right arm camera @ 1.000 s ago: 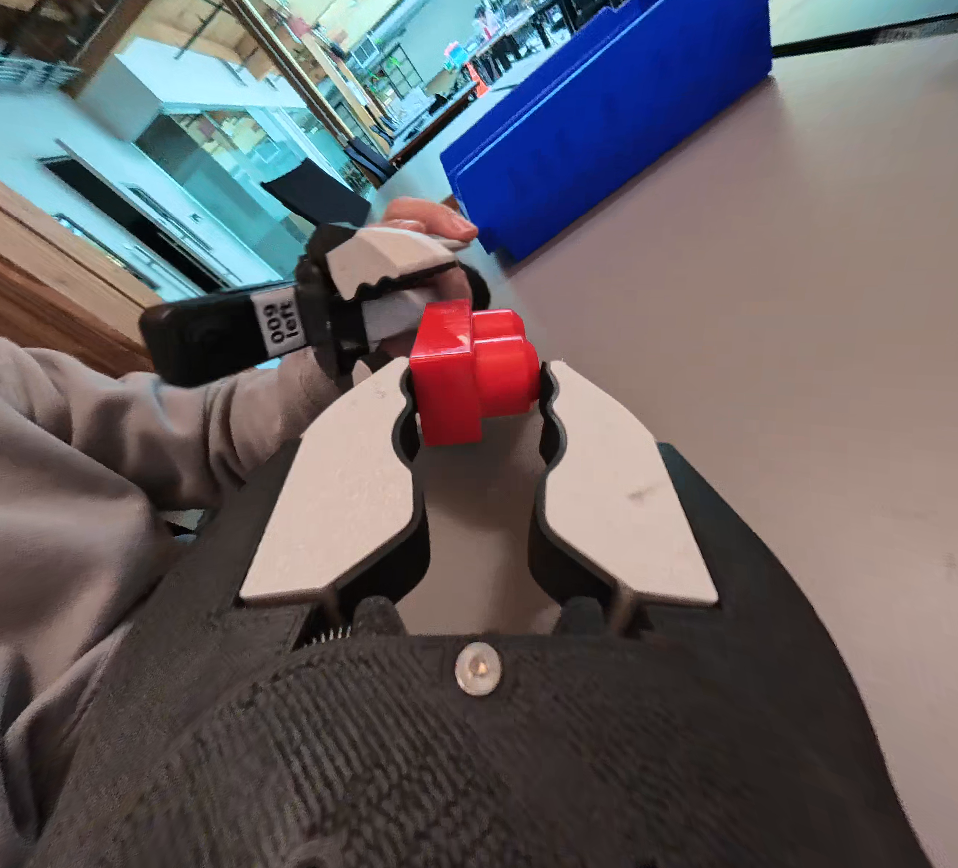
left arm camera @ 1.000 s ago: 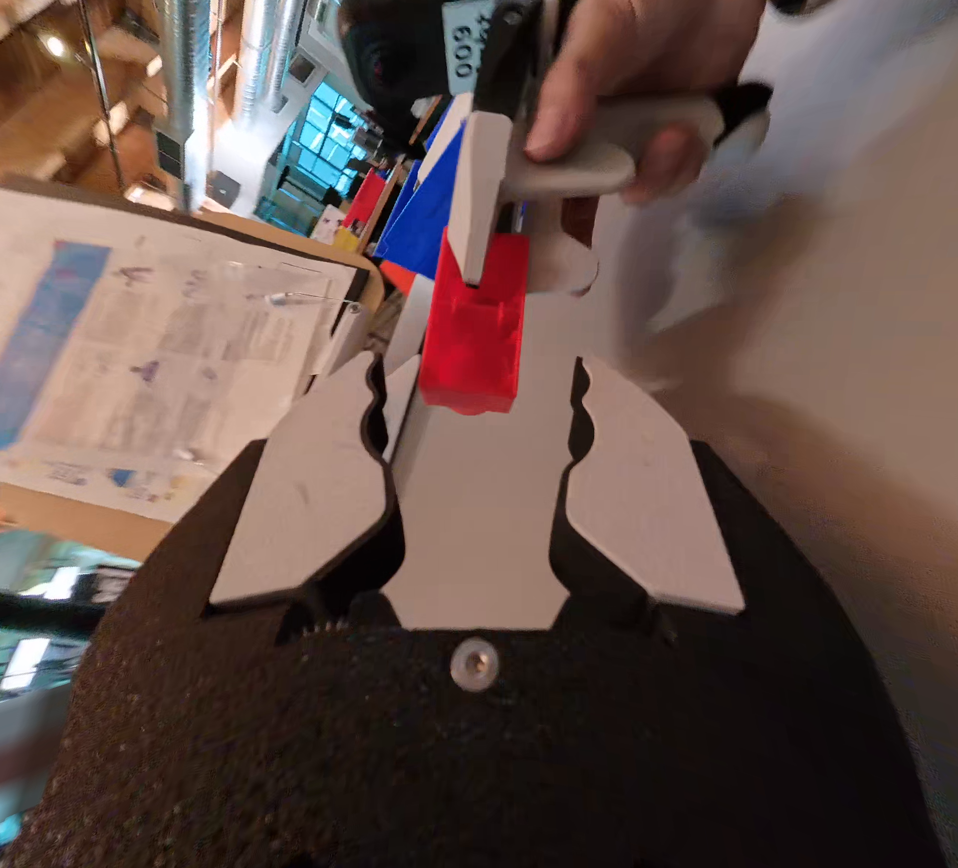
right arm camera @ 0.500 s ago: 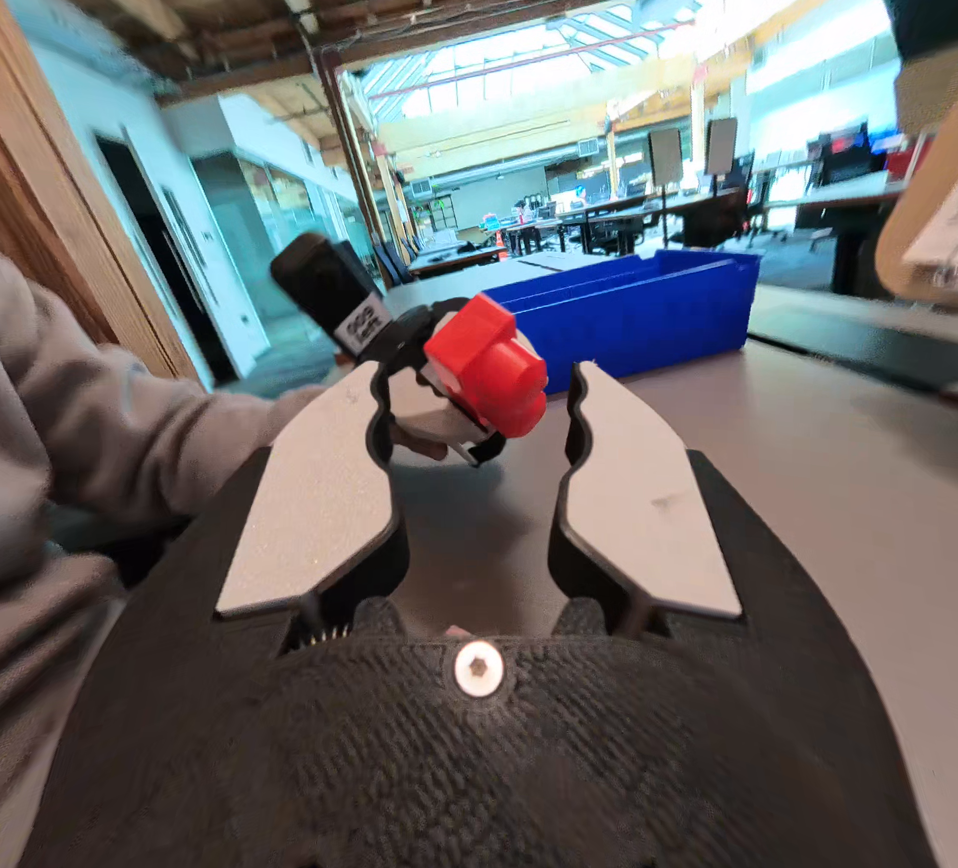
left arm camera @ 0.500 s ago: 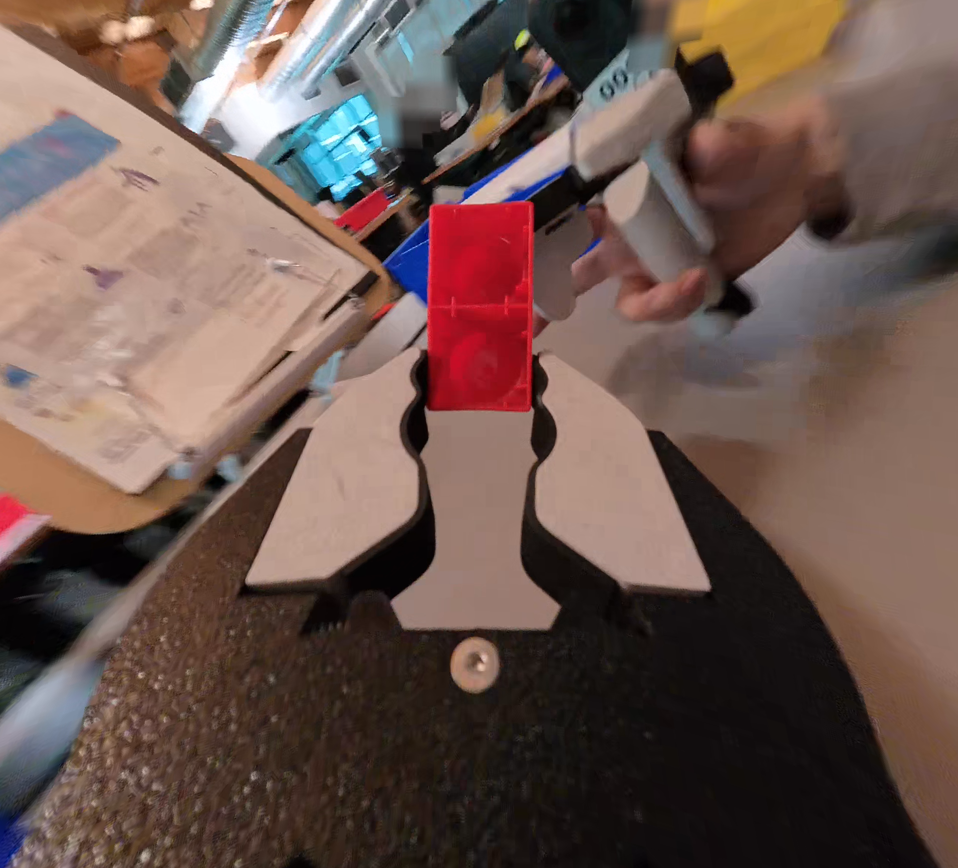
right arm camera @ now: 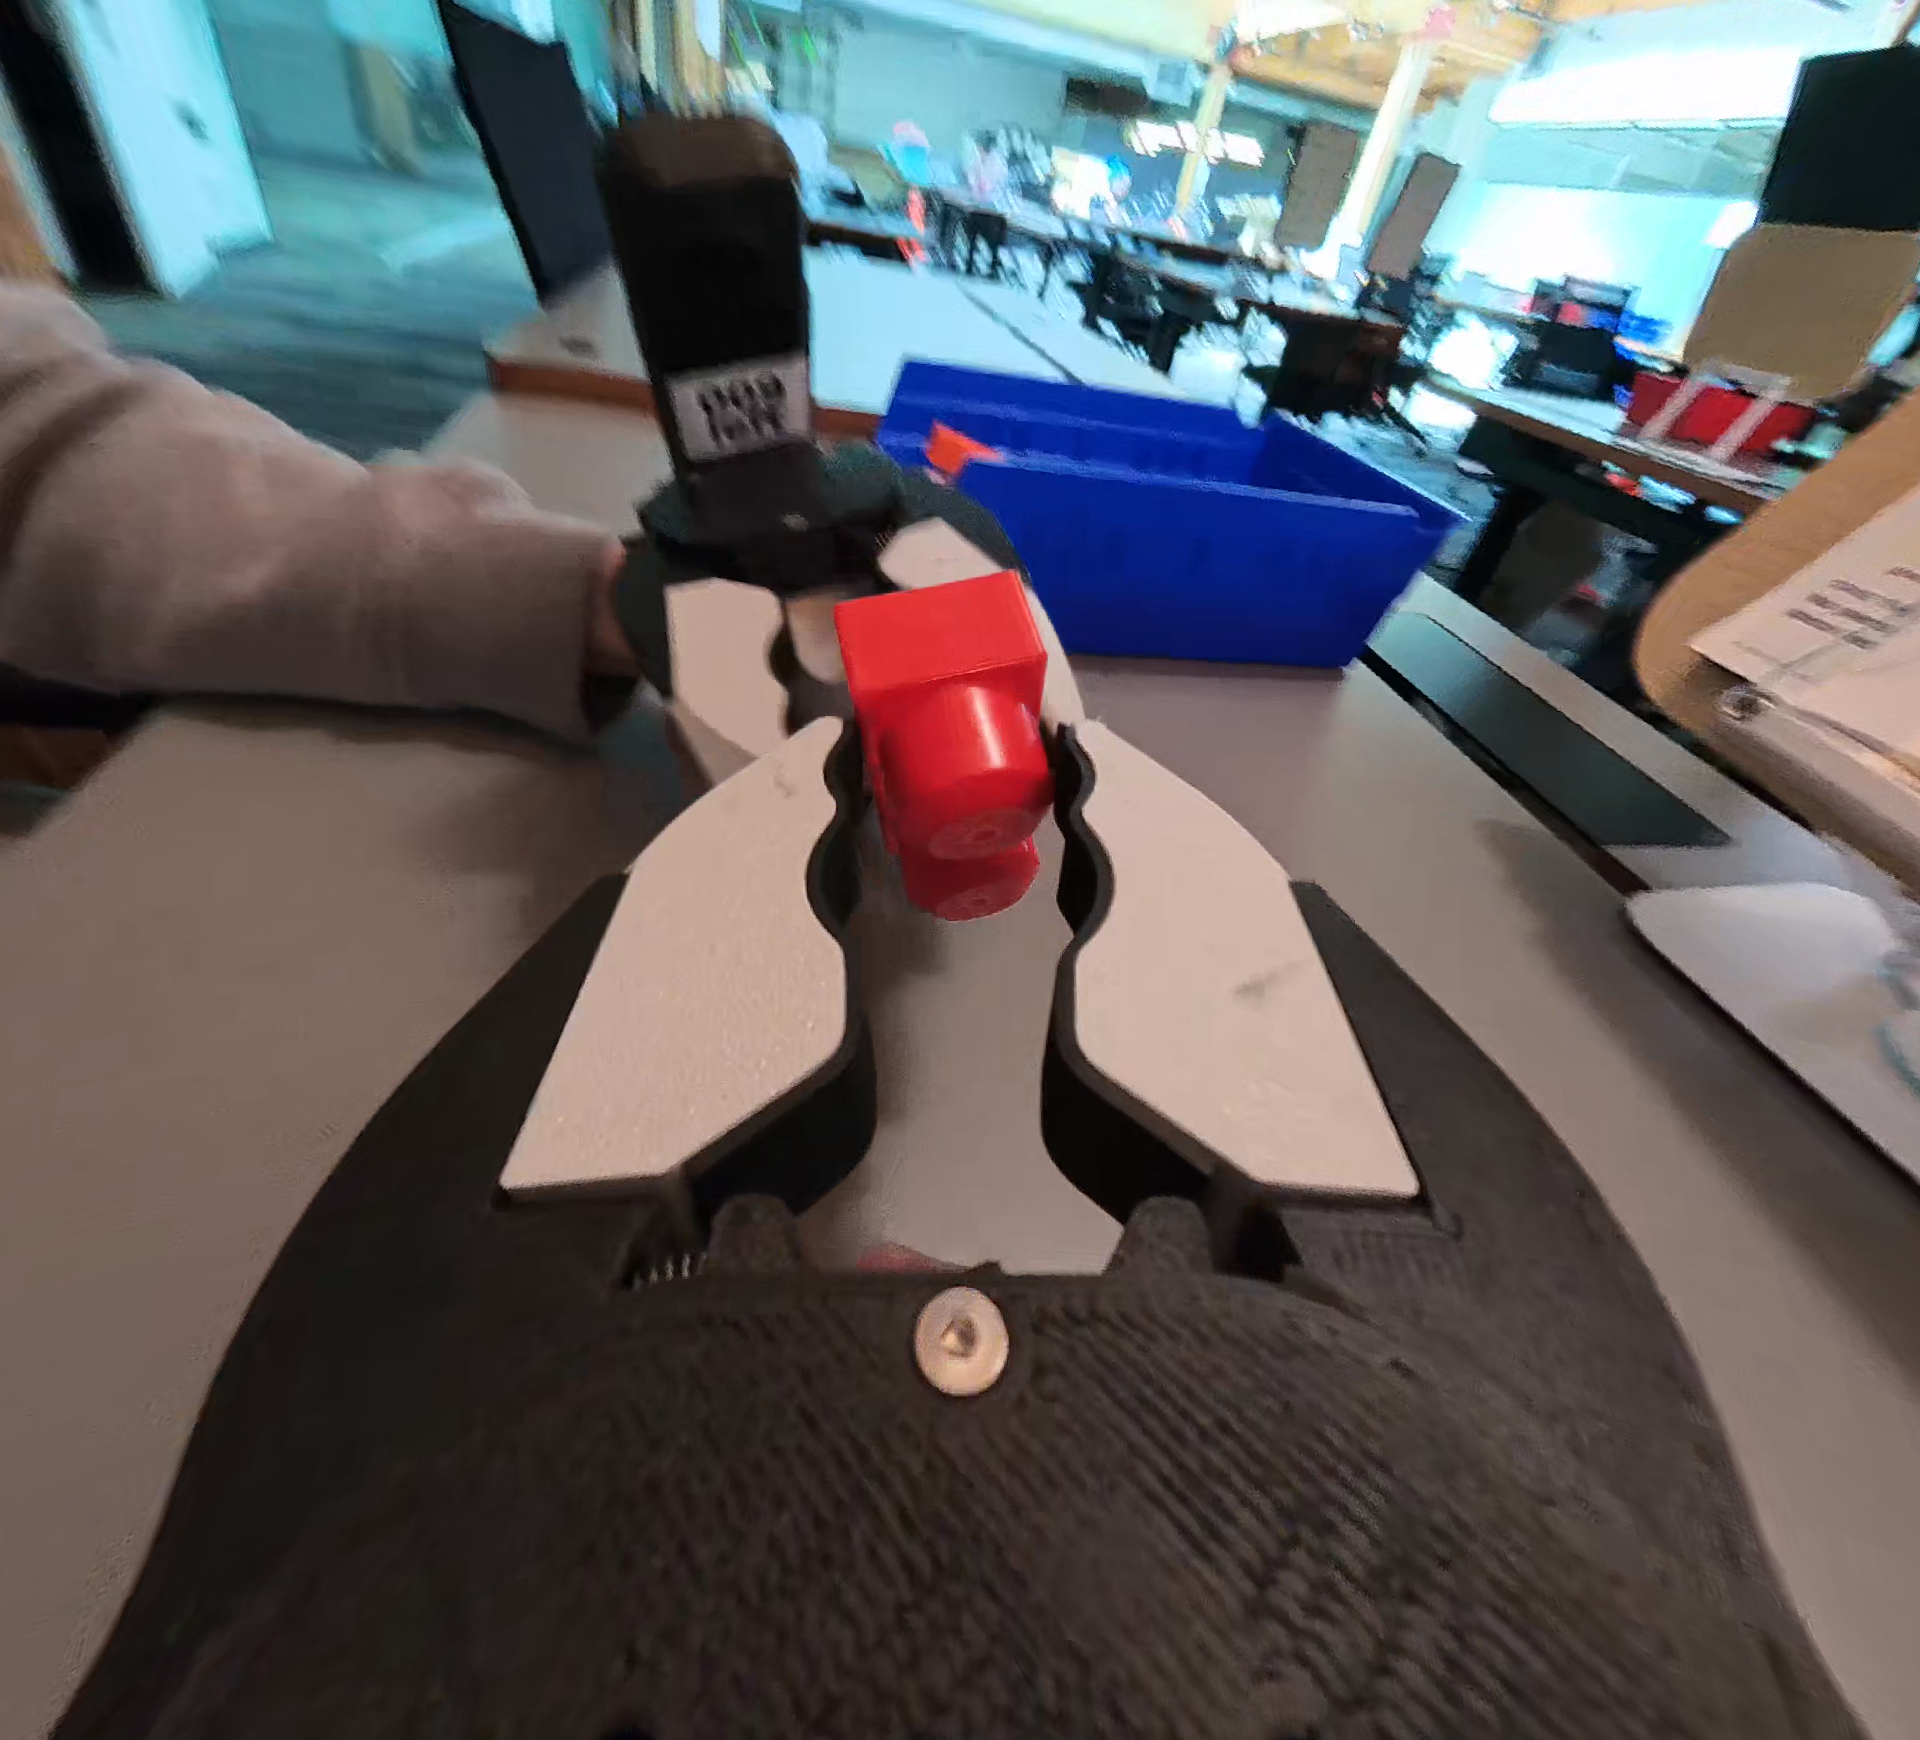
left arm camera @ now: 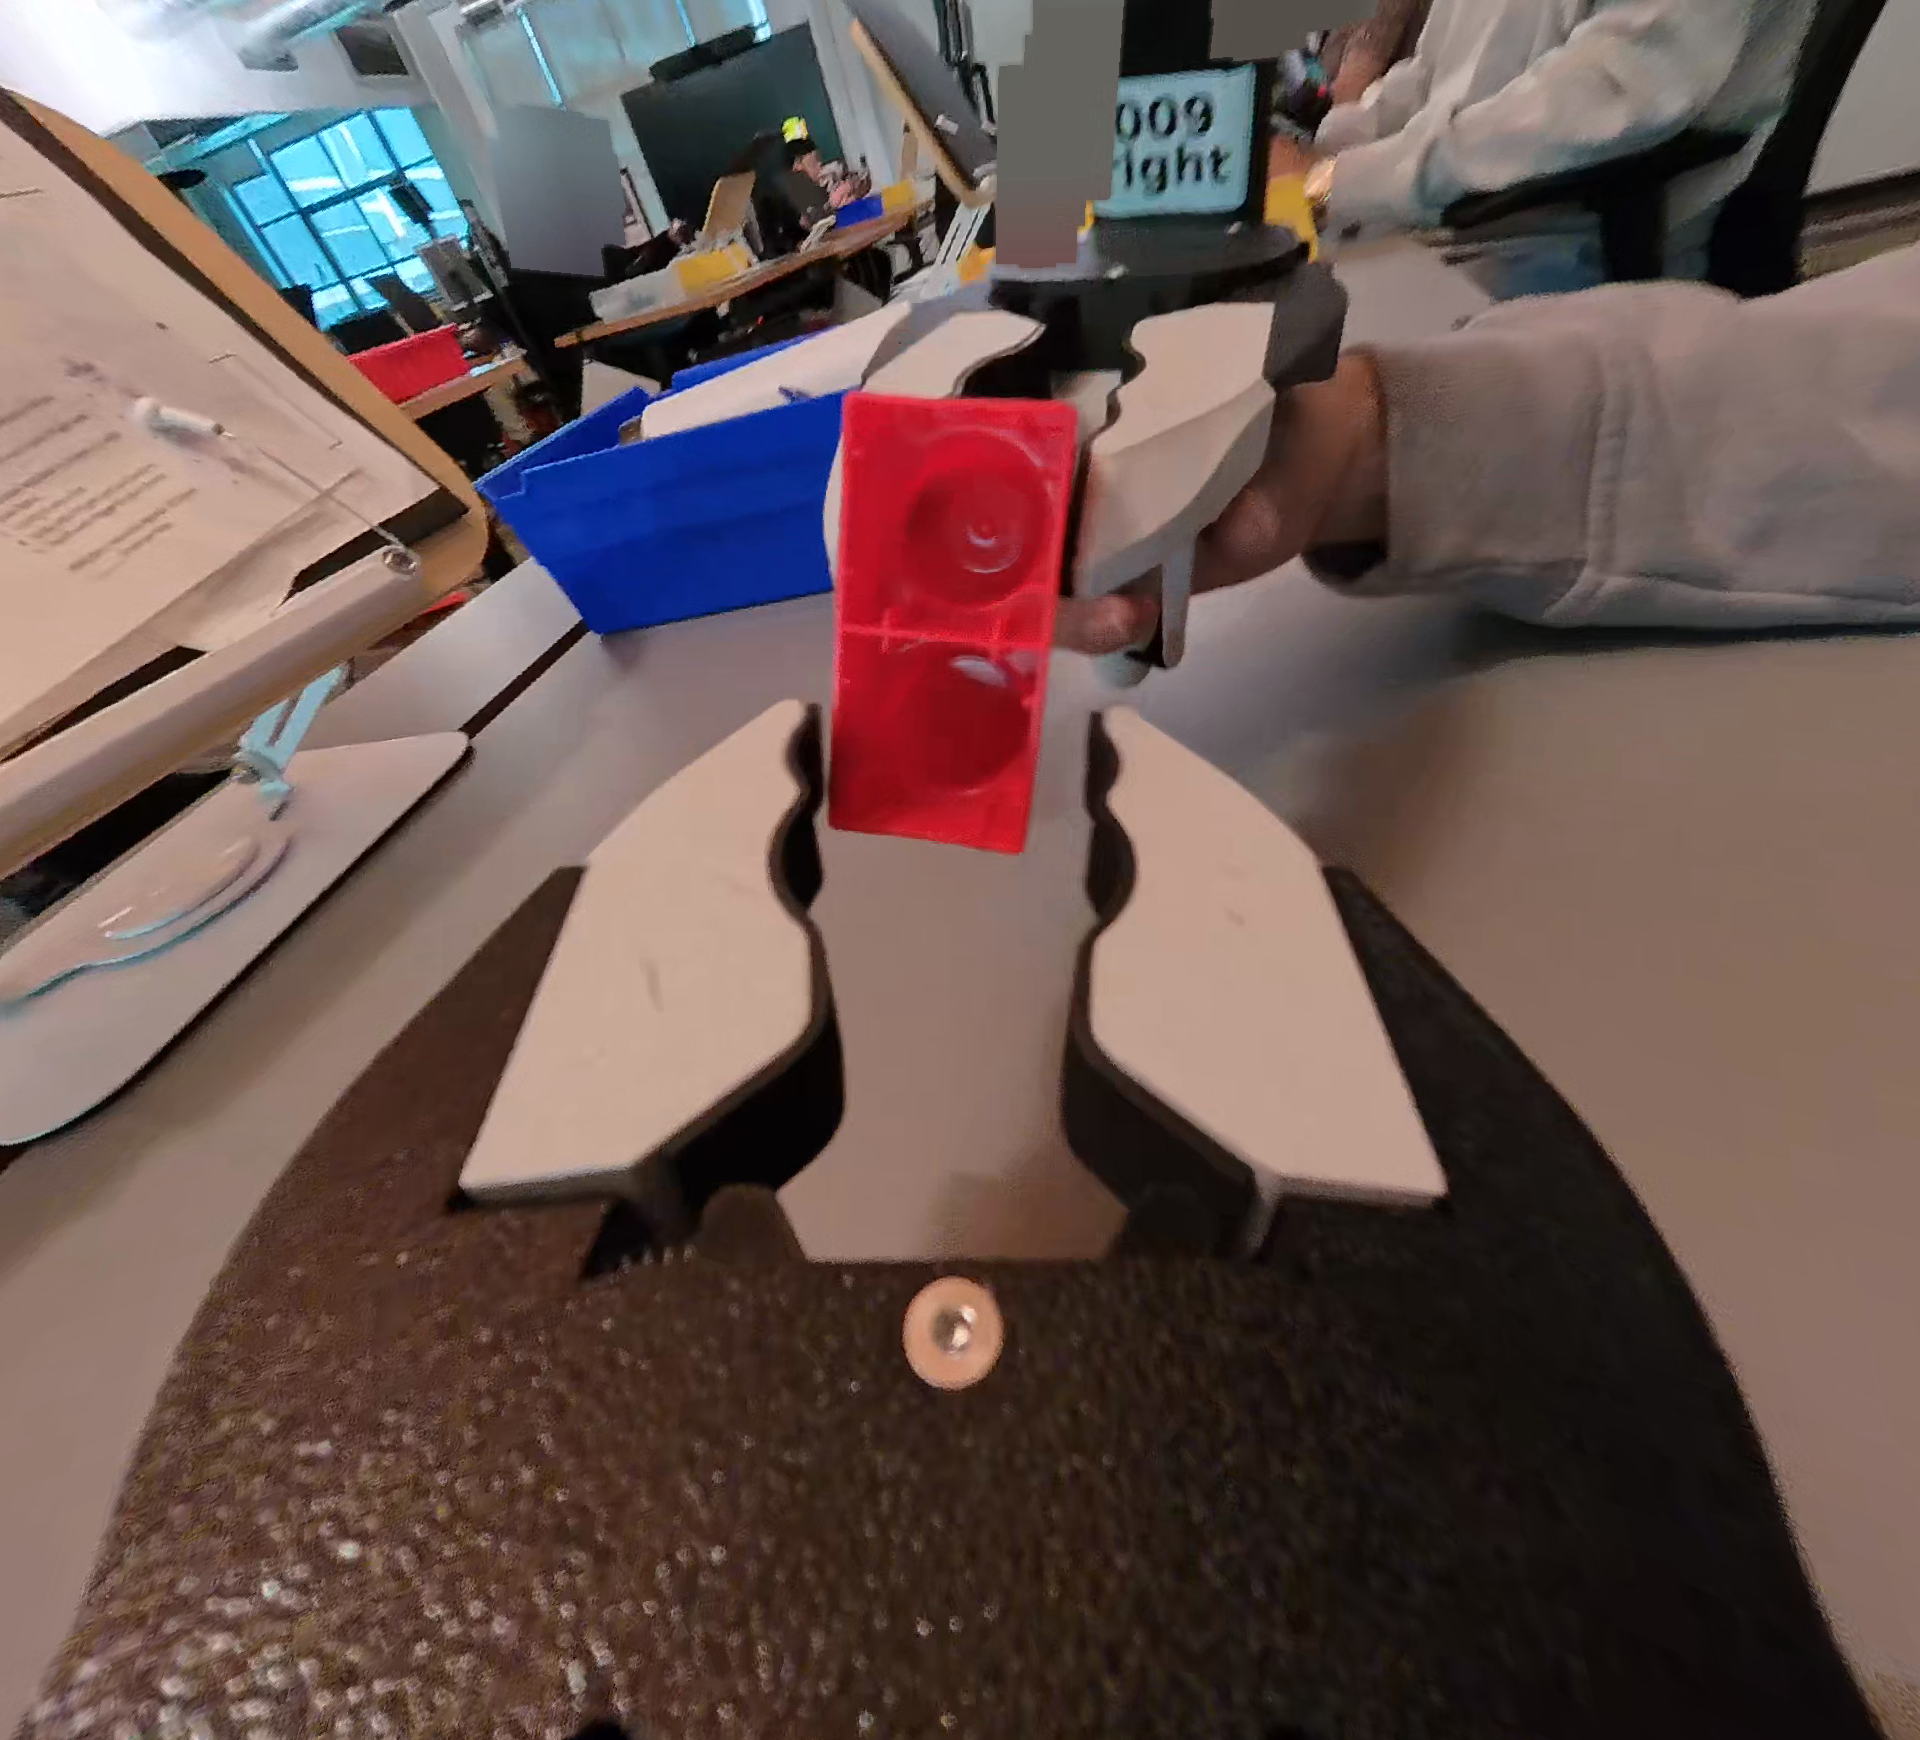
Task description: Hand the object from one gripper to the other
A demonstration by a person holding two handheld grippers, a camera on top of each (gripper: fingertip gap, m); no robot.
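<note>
Red block [left arm camera: 943,625]: upright in the air above the grey table [left arm camera: 1558,859], hollow underside facing the left wrist view, studs facing the right wrist view.
Left gripper [left arm camera: 945,745]: fingers spread wider than the block, gaps showing on both sides, gripping nothing.
Right gripper [right arm camera: 951,755]: fingers closed against the block's sides, holding it.
Blue bin [right arm camera: 1164,537]: on the table beyond both grippers.
Paper stand [left arm camera: 156,485]: to the left gripper's left.
</note>
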